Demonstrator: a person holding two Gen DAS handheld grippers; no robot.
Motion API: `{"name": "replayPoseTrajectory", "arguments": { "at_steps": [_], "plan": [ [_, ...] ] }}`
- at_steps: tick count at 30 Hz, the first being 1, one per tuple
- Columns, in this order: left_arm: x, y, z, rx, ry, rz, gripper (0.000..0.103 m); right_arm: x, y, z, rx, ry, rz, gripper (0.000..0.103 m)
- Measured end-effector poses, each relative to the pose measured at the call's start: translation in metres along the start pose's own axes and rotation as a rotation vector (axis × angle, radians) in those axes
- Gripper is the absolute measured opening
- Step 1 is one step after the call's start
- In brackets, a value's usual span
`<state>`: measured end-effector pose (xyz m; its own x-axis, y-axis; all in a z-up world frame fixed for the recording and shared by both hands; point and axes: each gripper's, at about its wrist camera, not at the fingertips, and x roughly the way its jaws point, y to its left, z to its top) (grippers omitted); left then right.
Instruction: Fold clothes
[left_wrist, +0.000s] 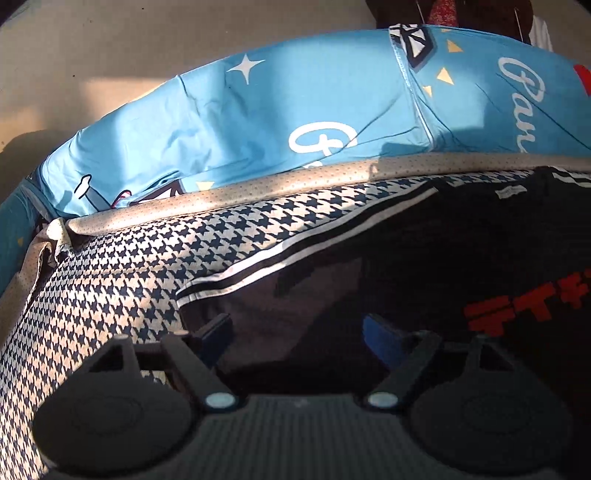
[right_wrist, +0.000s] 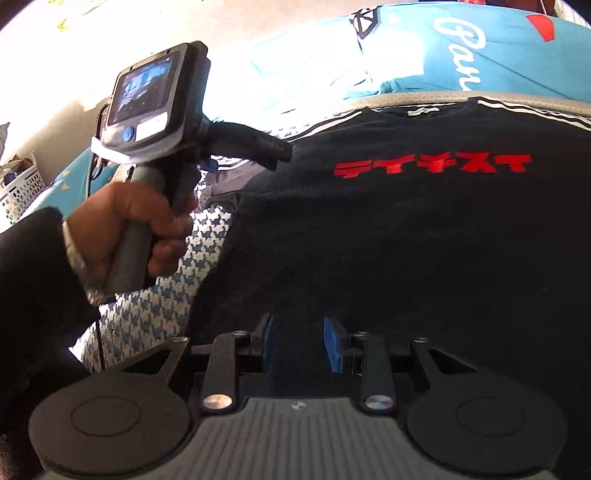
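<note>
Black T-shirt (right_wrist: 388, 229) spread flat, front up, over a houndstooth sheet (left_wrist: 122, 273); red block lettering (right_wrist: 432, 166) across the chest, white stripes along the sleeve edge (left_wrist: 295, 254), a small white neck label (right_wrist: 424, 110) at 12 o'clock of the garment. Fabric mostly smooth, with the left sleeve lying out toward 9 o'clock. Beyond the shirt, at 12 o'clock, a grey dotted piping edge (left_wrist: 258, 188) and a blue printed pillow (left_wrist: 258, 110) with stars, triangles and white script.

Left gripper (left_wrist: 295, 328) hovering low over the sleeve area, jaws spread wide, blue pads (left_wrist: 376, 332) well apart, nothing between them; contact with the cloth cannot be told. Seen in the right wrist view at 10 o'clock: the same left gripper (right_wrist: 280, 151) reaching out over the sleeve, its handle wrapped by a hand (right_wrist: 147, 225) in a dark sleeve (right_wrist: 33, 277), a lit screen (right_wrist: 144, 88) on the back of the unit.

Right gripper (right_wrist: 299, 343) poised over the lower body of the shirt at 6 o'clock, jaws parted to a moderate gap, blue pads (right_wrist: 332, 343) facing each other, gripping nothing; dark cloth showing between them, touching or not cannot be told.

White perforated basket (right_wrist: 18, 192) at 9 o'clock, far off the bed.
</note>
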<state>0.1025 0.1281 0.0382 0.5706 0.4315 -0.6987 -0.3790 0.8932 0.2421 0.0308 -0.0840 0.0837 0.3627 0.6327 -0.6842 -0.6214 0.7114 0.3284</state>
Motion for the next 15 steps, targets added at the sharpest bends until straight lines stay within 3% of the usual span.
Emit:
{"name": "replayPoseTrajectory", "arguments": {
  "at_steps": [15],
  "plan": [
    [-0.035,-0.037,-0.032,0.078,0.003,-0.081,0.087,-0.007,-0.011,0.000,0.030,-0.024,-0.049,0.030]
  ]
}}
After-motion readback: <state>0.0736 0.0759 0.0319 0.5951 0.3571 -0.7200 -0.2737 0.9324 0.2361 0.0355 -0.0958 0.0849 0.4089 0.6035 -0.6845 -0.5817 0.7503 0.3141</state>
